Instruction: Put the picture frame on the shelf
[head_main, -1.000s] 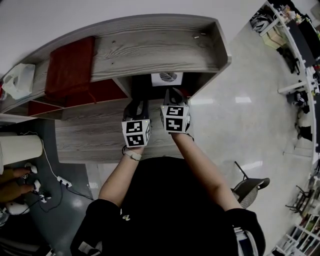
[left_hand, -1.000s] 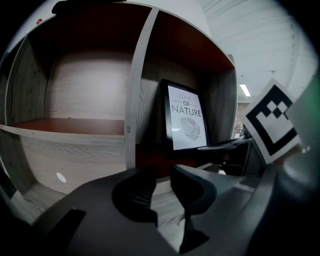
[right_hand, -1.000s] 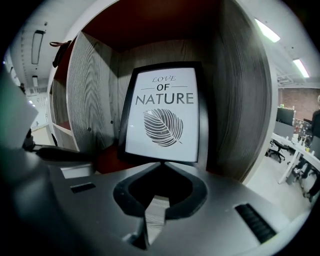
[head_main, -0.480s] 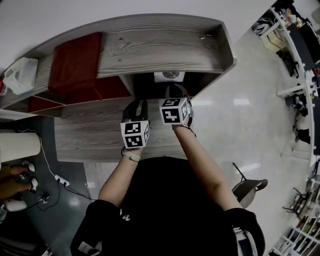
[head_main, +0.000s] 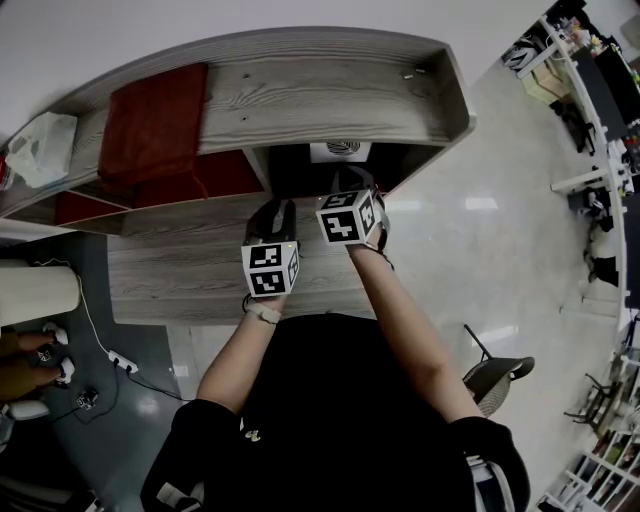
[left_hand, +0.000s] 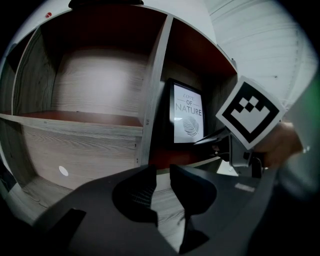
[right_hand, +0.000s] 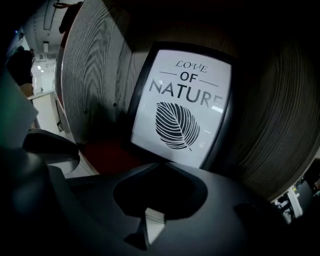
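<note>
Grey wood-grain shelf (head_main: 300, 95) is being faced by both grippers. The picture frame (right_hand: 182, 107) is being shown standing upright in a compartment just ahead of the right gripper (right_hand: 160, 166), whose jaws are being pressed together on nothing. The left gripper (left_hand: 161, 172) is being held with its jaws narrowly apart and empty, the frame ahead to its right.

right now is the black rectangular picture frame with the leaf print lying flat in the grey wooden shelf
No, the black picture frame stands upright in the grey wooden shelf compartment, its print facing outward.
</note>
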